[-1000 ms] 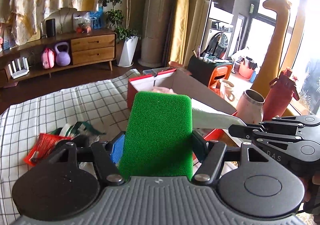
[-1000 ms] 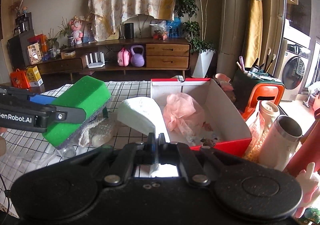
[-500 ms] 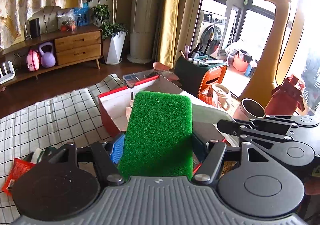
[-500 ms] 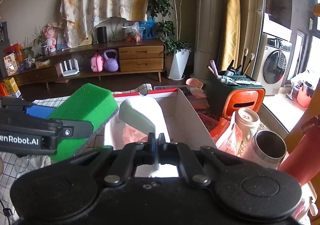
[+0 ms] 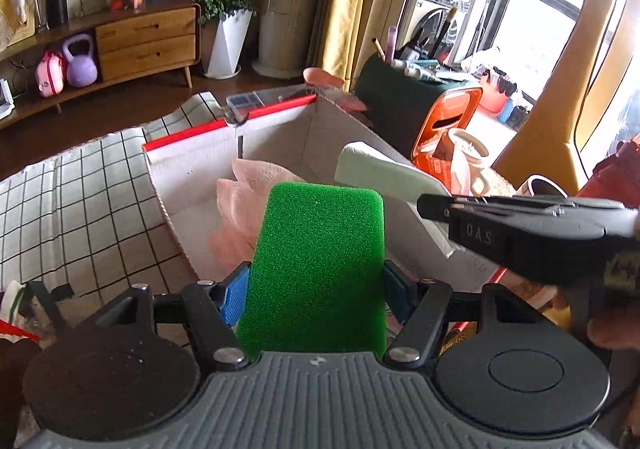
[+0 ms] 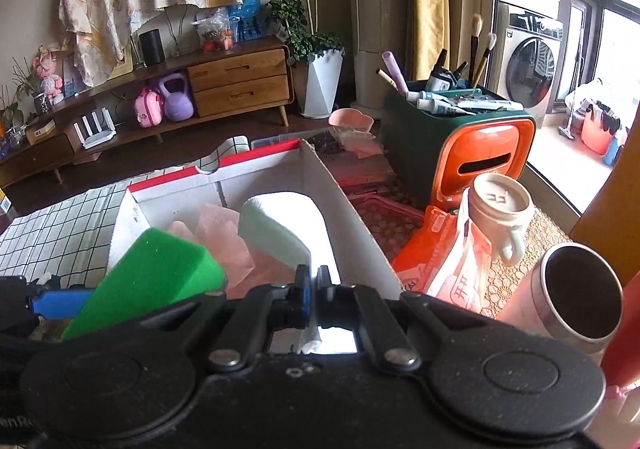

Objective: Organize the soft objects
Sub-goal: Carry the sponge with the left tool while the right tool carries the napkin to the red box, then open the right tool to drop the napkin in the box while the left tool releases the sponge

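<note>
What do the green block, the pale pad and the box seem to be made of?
Green sponge: open-cell foam, coarse matte pores. Pale pad: probably finer foam, smooth and matte, bending past the grip. Box: white cardboard; its rim looks corrugated.

Bright daylight from the blown-out window (image 5: 560, 29), perhaps slight blur, fisheye-bent edges.

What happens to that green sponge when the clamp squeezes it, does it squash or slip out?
The green sponge probably squashes a little: the left gripper pinches its sides between blue pads. It likely weighs next to nothing, since most of it juts out unsupported without drooping. Its coarse, open texture suggests it grips rather than slips.
</note>
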Demonstrator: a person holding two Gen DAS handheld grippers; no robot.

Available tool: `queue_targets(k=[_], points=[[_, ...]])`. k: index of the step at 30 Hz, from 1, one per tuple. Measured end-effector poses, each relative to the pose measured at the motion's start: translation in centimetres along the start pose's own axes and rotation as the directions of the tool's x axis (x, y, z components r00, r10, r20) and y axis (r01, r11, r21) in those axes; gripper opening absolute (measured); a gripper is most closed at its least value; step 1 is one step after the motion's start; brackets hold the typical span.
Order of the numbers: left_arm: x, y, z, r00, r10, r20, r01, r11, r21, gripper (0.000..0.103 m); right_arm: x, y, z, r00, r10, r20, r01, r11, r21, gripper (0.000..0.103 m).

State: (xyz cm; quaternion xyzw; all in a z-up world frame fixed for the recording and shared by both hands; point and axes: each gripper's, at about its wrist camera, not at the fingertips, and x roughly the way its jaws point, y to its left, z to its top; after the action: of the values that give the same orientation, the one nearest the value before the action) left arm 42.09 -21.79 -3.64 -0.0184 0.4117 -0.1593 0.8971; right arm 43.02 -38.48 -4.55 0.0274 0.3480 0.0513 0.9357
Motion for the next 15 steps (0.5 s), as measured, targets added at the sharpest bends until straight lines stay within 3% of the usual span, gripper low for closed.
queue_targets(k=[3, 8, 15], points=[[1.4, -0.6, -0.2, 1.0, 0.013, -0.011, -0.013, 0.999, 0.035, 0.068, 1.6, -0.8, 0.4, 0.999, 0.017, -0.035, -0.016, 0.999, 0.041, 0.002], [3.3, -1.3, -0.8, 0.999, -0.024, -0.037, 0.026, 0.998, 0.054, 0.068, 3.5, -0.7, 0.2, 0.997, 0.024, -0.075, -0.02, 0.998, 0.053, 0.002], [5.0, -1.7, -1.4, 0.998, 0.025, -0.059, -0.019, 0.995, 0.093, 0.068, 5.5, -0.5, -0.6, 0.991, 0.018, -0.13, -0.01, 0.998, 0.064, 0.002]])
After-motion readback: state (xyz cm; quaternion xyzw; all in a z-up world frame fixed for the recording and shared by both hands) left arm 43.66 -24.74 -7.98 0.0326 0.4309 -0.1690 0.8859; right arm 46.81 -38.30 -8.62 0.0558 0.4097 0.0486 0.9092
